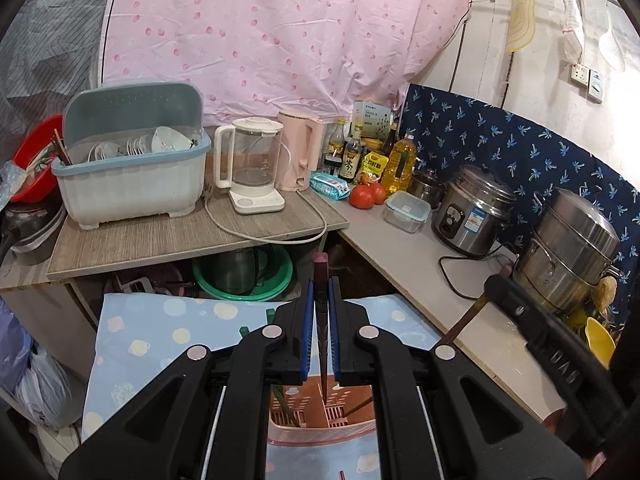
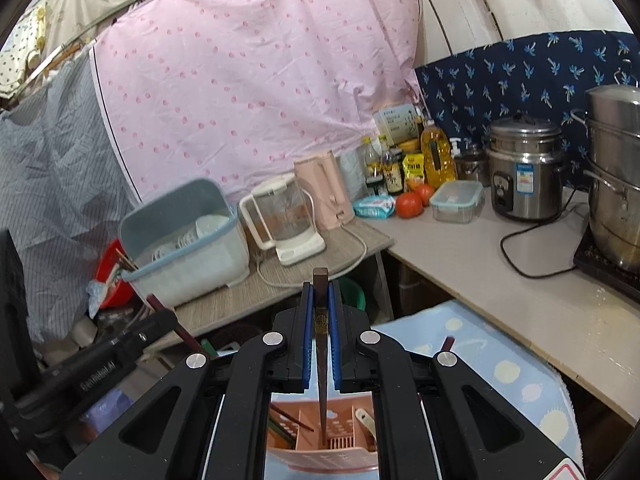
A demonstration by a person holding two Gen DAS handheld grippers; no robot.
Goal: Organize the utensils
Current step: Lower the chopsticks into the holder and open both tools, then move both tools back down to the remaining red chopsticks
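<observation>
You've got a chopstick clamped in each gripper, left [image 1: 321, 300] and right [image 2: 321, 300], thick ends up, tips over the pink holder [image 1: 322, 420]; they look light, stiff, probably slick, so keep your grip near the square upper section before releasing.

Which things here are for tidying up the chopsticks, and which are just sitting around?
For the job:
left gripper clamping a chopstick
right gripper clamping another chopstick
pink utensil holder below them

Just sitting around:
tomatoes
glass kettle
rice cooker
dish rack
</observation>
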